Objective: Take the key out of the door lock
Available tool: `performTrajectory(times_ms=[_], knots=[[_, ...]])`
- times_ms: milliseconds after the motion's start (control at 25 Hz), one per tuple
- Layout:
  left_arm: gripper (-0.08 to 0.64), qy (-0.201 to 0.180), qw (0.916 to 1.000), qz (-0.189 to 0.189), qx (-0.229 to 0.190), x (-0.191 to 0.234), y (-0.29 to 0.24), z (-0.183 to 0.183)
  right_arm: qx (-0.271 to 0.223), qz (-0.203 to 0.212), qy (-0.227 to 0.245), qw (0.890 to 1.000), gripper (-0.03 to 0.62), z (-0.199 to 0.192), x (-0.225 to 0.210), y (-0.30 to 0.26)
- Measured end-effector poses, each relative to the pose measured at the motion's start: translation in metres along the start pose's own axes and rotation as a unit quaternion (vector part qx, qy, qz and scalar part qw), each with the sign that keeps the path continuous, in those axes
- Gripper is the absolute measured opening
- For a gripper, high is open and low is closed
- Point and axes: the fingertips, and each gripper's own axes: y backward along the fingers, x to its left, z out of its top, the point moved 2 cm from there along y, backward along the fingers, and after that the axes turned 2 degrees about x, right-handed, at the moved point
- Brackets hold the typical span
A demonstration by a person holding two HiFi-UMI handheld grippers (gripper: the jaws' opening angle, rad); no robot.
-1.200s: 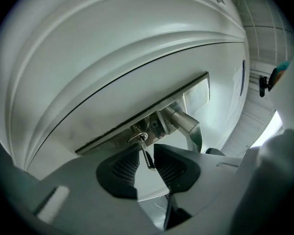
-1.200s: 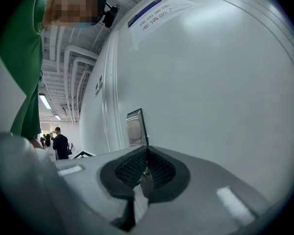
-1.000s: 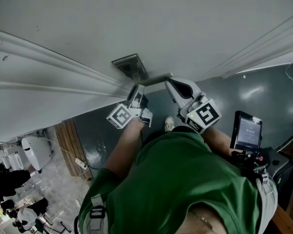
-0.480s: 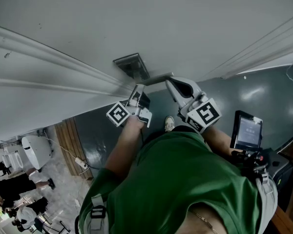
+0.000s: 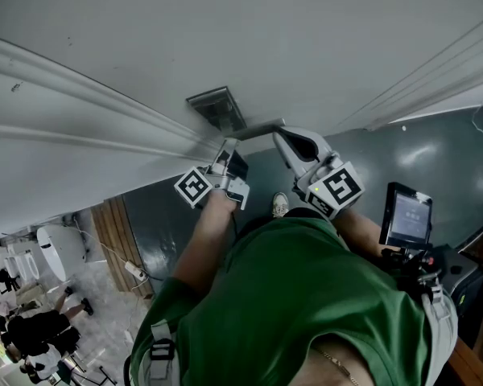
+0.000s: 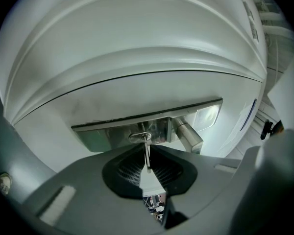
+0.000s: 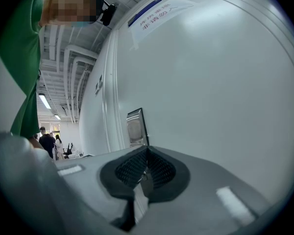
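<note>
From the left gripper view, the key (image 6: pixel 147 156) is in the lock cylinder, standing out of the metal lock plate (image 6: pixel 105 135) edge-on to me. My left gripper (image 5: pixel 227 146) has its jaws one on each side of the key and they are closing. The ribbed pads (image 6: pixel 130 166) flank it closely, but I can't yet see a firm pinch. Just to the right of the cylinder the round neck of the door handle (image 6: pixel 188 134) sticks out of the same plate, close beside my jaws.

From the head view, my right gripper (image 5: pixel 280 135) is at the free end of the handle's lever. Its own view shows the jaws clenched on a strip of that metal. The two grippers sit close together under the plate, against the white door (image 5: pixel 249 30).

Around me is a dark green floor (image 5: pixel 435 147), with a shoe (image 5: pixel 278 203) showing between the grippers. A small lit screen (image 5: pixel 406 215) sits on a stand to my right. Wood panelling (image 5: pixel 113 232) and a white power strip (image 5: pixel 134 270) are to the left, and people (image 5: pixel 32 328) stand well off in a bright room.

A paper notice (image 7: pixel 157 12) with a blue band is stuck higher on the door, but its print is too skewed to read. The screen's text is too small to read as well. Each marker cube (image 5: pixel 195 188) carries only a black square pattern.
</note>
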Motion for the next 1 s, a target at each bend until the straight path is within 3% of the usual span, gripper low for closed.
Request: performTrajectory(times_ms=[440,720,1000], knots=[[0.028,0.08,0.9964,-0.027,-0.008,0.0036,-0.0026,0.0001,0.001,0.0,-0.002,1.0,0.003,-0.0023,-0.0014,0.0006],[0.028,0.073,0.9971,-0.023,-0.002,0.0047,-0.0011,0.0001,0.001,0.001,0.0,1.0,0.003,-0.002,-0.0013,0.0006],[0.028,0.097,0.995,-0.025,-0.001,0.002,0.003,-0.0042,0.001,0.002,0.002,1.0,0.003,-0.0014,-0.0007,-0.0001]])
